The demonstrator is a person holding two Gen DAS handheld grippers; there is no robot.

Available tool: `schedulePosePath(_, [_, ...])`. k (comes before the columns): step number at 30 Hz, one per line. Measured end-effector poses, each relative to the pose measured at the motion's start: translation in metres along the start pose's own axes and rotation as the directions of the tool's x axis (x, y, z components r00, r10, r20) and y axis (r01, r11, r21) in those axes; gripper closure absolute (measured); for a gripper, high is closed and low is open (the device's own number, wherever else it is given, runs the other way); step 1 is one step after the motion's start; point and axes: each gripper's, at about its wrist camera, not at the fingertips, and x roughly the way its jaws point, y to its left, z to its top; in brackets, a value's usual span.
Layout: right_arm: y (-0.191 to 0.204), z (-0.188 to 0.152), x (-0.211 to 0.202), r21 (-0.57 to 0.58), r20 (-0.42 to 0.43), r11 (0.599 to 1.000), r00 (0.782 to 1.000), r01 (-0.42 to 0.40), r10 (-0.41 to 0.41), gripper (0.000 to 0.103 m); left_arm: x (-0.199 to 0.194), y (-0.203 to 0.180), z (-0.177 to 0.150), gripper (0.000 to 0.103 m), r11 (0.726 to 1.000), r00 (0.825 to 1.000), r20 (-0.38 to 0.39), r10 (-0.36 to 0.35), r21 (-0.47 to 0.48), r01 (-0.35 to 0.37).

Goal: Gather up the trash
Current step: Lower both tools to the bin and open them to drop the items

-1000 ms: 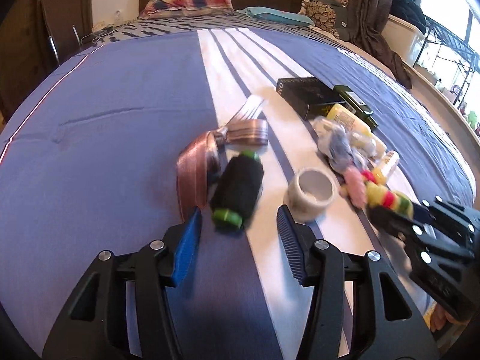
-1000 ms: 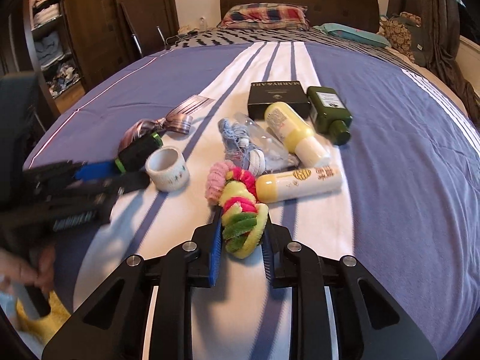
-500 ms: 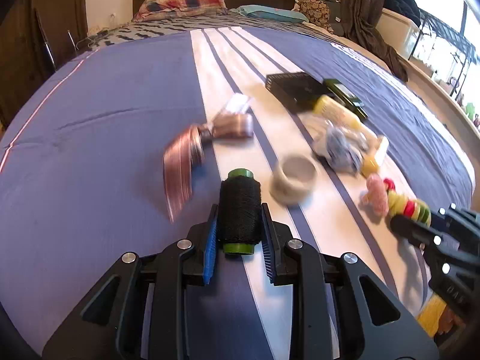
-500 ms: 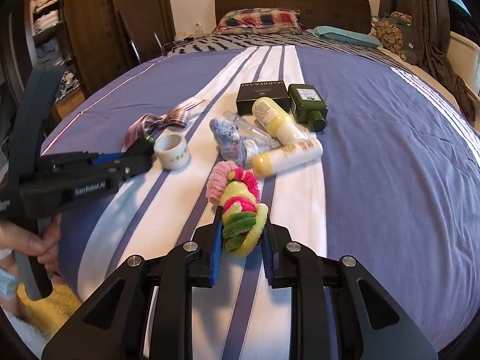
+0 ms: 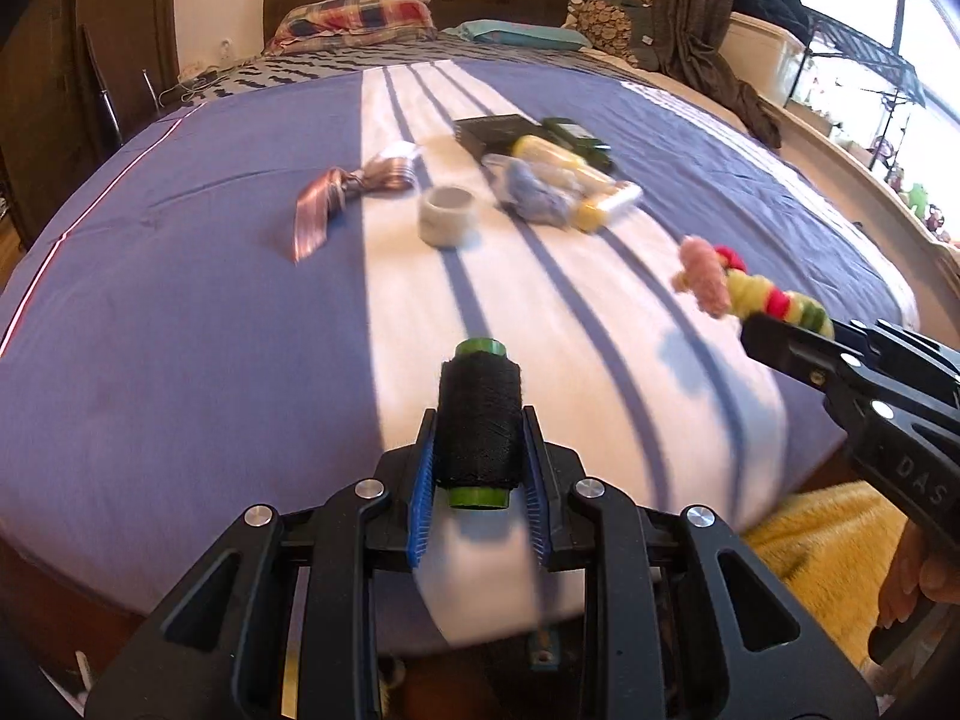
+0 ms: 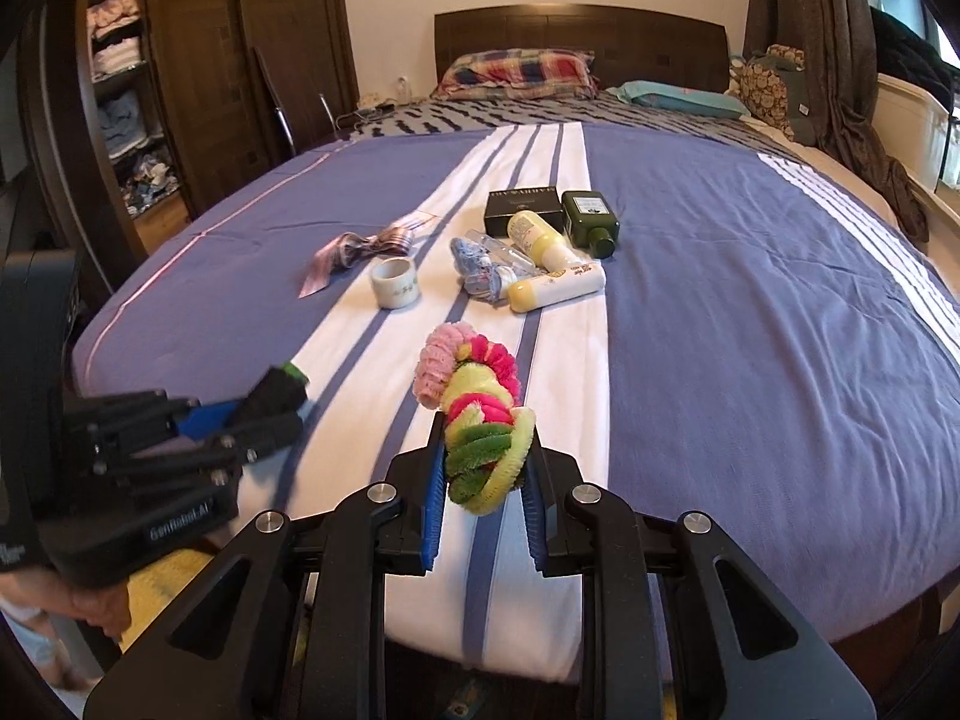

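Note:
My left gripper (image 5: pixel 478 429) is shut on a black thread spool (image 5: pixel 478 417) with green ends, held above the near edge of the bed (image 5: pixel 180 330). It also shows in the right wrist view (image 6: pixel 264 405). My right gripper (image 6: pixel 483 438) is shut on a bunch of fuzzy hair ties (image 6: pixel 477 402), pink, yellow and green, lifted off the bed; it shows at the right in the left wrist view (image 5: pixel 774 324). On the bed lie a striped ribbon (image 6: pixel 360 252), a tape roll (image 6: pixel 394 282), a plastic bag of blue items (image 6: pixel 486 270), two yellow bottles (image 6: pixel 555 288), a green bottle (image 6: pixel 591 222) and a black box (image 6: pixel 522 210).
The bed has a blue cover with white stripes and pillows (image 6: pixel 519 69) at the headboard. A wooden wardrobe (image 6: pixel 150 90) stands left. A yellow rug (image 5: pixel 822 552) lies on the floor below the bed's near edge. A dark curtain (image 6: pixel 840 60) hangs at right.
My left gripper closed on the black spool and drew back toward the bed's near edge. My right gripper pulled back with the hair ties, lifting them off the bed.

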Motion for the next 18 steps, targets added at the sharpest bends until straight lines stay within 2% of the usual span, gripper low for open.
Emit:
schedulePosePath(8, [0.000,-0.045,-0.035,0.029,-0.023,0.999,0.999,-0.028,0.028,0.080,-0.038,-0.026,-0.049,0.079,0.999,0.999,0.015,-0.047,-0.019,0.047])
schedulePosePath(18, [0.000,-0.103,-0.030,0.035,-0.156,0.999,0.988,-0.001,0.006,0.080,-0.025,-0.032,-0.115,0.079,0.996,0.993,-0.093,-0.073,-0.066,0.067])
